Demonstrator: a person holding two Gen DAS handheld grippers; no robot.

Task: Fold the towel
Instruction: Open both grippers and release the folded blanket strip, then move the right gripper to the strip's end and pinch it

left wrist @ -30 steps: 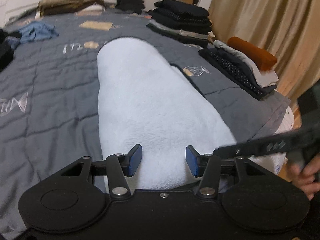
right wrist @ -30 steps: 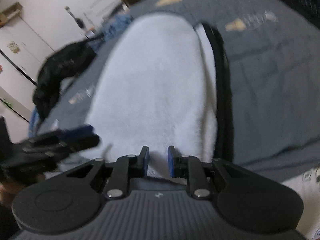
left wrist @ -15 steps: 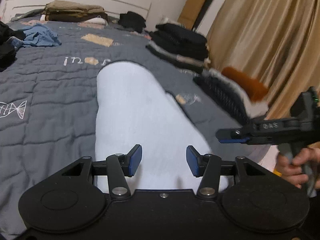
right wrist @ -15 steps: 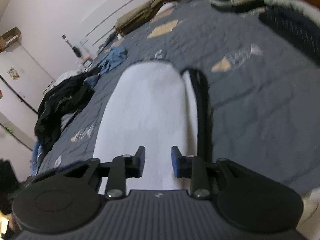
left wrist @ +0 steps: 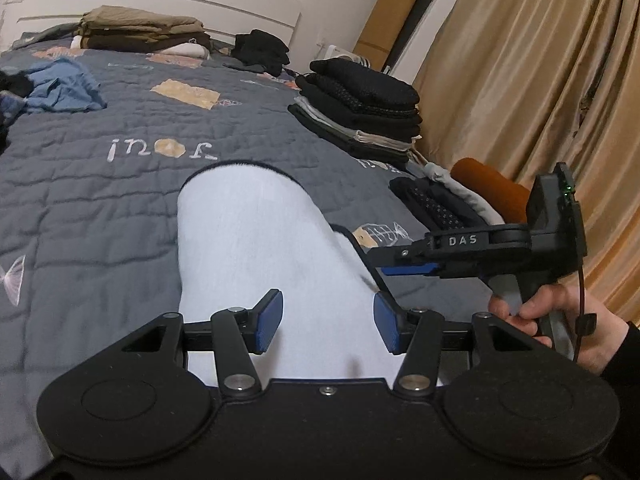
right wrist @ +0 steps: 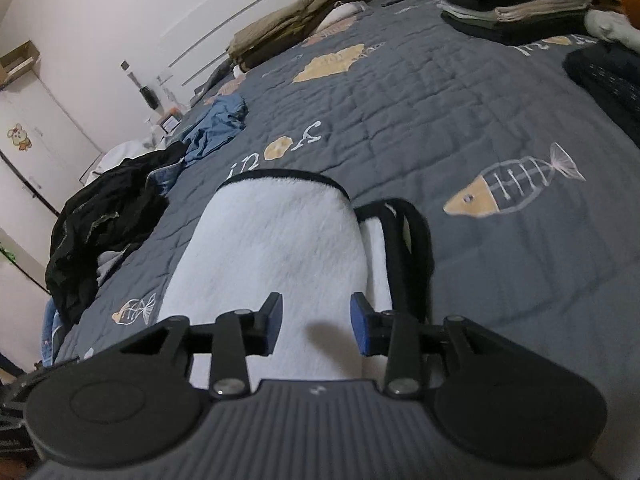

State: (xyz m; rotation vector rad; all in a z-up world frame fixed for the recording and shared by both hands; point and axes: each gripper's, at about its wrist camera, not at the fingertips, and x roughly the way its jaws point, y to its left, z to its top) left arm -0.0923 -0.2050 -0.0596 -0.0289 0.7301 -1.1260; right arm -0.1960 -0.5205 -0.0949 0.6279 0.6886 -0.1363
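The bed [left wrist: 100,184], under a grey quilt with fish and lettering, stretches away ahead of both hand-held grippers, with stacks of folded clothes [left wrist: 360,116] ahead and to the right of the left one and a loose dark heap [right wrist: 104,224] ahead and to the left of the right one. The towel [left wrist: 256,240], white and fluffy with a dark trimmed edge, lies on the quilt directly ahead of and beneath both tools as a long narrow strip; in the right wrist view a second layer with its dark border [right wrist: 404,248] peeks out along the right side of the top layer, so it appears to be doubled lengthwise already. As a judgement, the lengthwise fold is in place and the strip is long enough that crosswise folds would likely remain, though a person might also leave it so. The left hand-held gripper [left wrist: 328,322] hovers over the near end of the towel with its jaws apart and nothing between them. The right hand-held gripper [right wrist: 316,322] is likewise spread and empty above the near end, and from the left view it hangs just to the right, held by a hand [left wrist: 560,320].
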